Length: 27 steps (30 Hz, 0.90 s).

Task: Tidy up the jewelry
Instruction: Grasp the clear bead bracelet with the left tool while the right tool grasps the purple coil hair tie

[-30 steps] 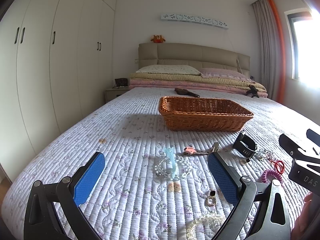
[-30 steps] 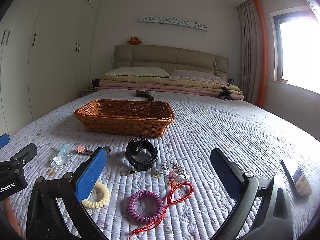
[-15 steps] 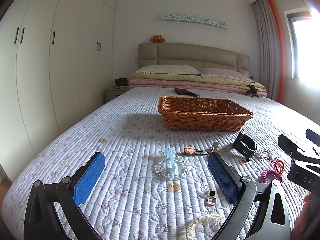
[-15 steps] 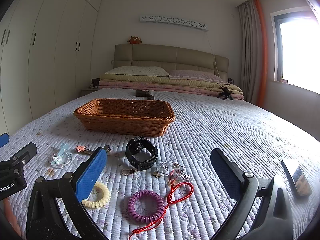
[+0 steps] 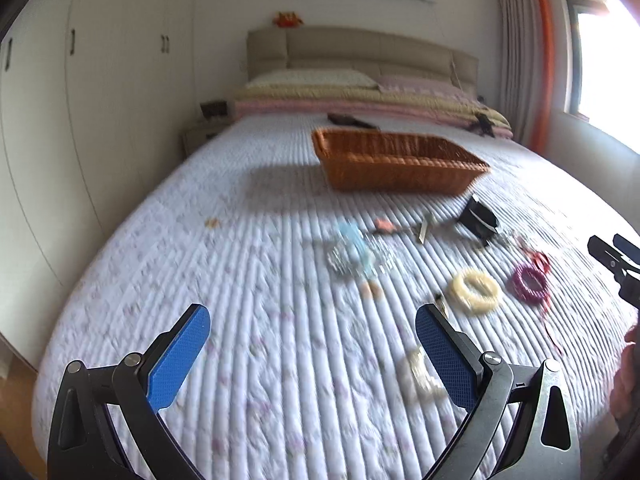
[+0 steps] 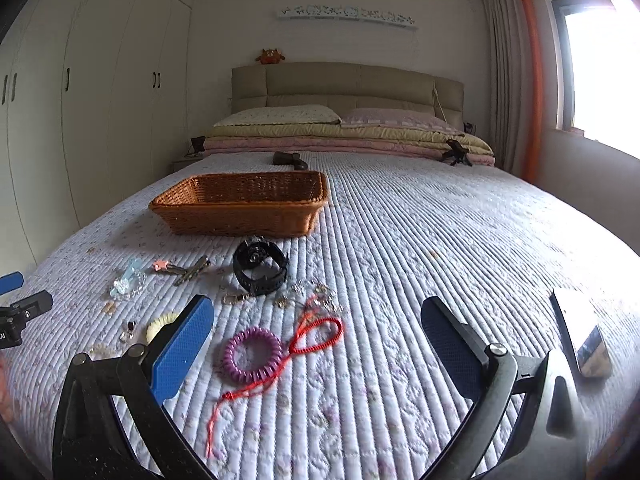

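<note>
Lying scattered on the quilted bed, toward its near edge, the jewelry sits in front of a wicker basket that stands nearer the middle of the bed. From the left in the right wrist view: a clear bead bracelet with a pale blue tag, a pink-headed key set, a cream coil hair tie partly hidden behind a blue finger pad, a black watch, a purple coil hair tie and a red cord looping just beside it, touching its right side. A phone lies well apart near the right edge of the bed. The left gripper hovers over bare quilt with its fingers spread wide and nothing between them; its view is blurred. The right gripper hangs above the purple tie and red cord, fingers wide apart and holding nothing.
</note>
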Tool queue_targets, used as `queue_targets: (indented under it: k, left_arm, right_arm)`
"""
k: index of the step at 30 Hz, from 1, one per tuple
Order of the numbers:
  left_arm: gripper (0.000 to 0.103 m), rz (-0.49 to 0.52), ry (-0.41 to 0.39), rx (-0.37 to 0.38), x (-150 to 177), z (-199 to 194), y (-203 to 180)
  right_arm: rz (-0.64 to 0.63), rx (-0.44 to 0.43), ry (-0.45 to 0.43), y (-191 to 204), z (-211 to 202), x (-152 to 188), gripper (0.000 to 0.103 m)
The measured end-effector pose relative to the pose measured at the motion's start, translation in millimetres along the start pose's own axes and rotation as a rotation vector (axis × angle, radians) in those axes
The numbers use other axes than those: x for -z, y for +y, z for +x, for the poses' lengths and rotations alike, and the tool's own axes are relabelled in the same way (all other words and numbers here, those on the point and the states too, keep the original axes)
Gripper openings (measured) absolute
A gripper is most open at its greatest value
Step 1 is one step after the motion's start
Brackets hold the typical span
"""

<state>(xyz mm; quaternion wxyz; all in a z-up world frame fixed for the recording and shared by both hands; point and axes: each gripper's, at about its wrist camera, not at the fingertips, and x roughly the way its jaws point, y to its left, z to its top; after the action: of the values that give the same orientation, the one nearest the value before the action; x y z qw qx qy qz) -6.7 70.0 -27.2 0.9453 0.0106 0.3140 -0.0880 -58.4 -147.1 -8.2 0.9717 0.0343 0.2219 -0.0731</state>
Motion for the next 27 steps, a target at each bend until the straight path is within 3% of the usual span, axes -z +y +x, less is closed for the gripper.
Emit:
queue_targets:
  k: [3,5,7,8,9,11,13,15,19,27]
  left_arm:
    - [0.102,-0.010,0.060,0.064,17.2,-1.2,-10.1]
    - [0.097,-0.037,0.096,0.098,25.3,0.3,-14.6]
    - [0.097,-0.049,0.114,0.125,26.6,3.6,-19.0]
    - [0.096,-0.054,0.120,0.131,27.3,3.8,-19.9]
    - [0.094,-0.057,0.131,0.136,26.1,6.5,-22.4]
    - [0.079,-0.041,0.143,0.137,18.7,9.2,-30.8]
    - [0.076,-0.035,0.161,0.131,12.9,13.9,-30.7]
    - [0.074,-0.037,0.169,0.140,11.0,16.5,-31.1]
    - [0.053,-0.018,0.188,0.170,10.4,22.0,-38.7]
    - [0.053,-0.013,0.215,0.189,11.2,34.7,-42.6]
  right_arm:
    - [0.042,-0.045,0.076,-8.6,-2.6,19.9,0.101]
    - [0.041,-0.041,0.111,-8.0,-2.8,28.9,0.086]
    - [0.019,-0.044,0.147,-5.3,5.1,30.3,0.078]
    - [0.010,-0.053,0.168,-3.5,12.3,28.8,0.066]
    - [0.022,-0.080,0.189,-1.7,17.4,25.3,0.064]
    - [0.028,-0.095,0.212,3.7,27.5,17.2,0.061]
    - [0.023,-0.103,0.217,9.6,33.5,8.3,0.051]
    - [-0.005,-0.107,0.226,16.8,42.8,-0.3,0.051]
    - [-0.100,-0.157,0.263,32.5,63.3,-10.1,0.035]
    - [-0.173,-0.187,0.356,43.6,95.0,-1.3,0.033]
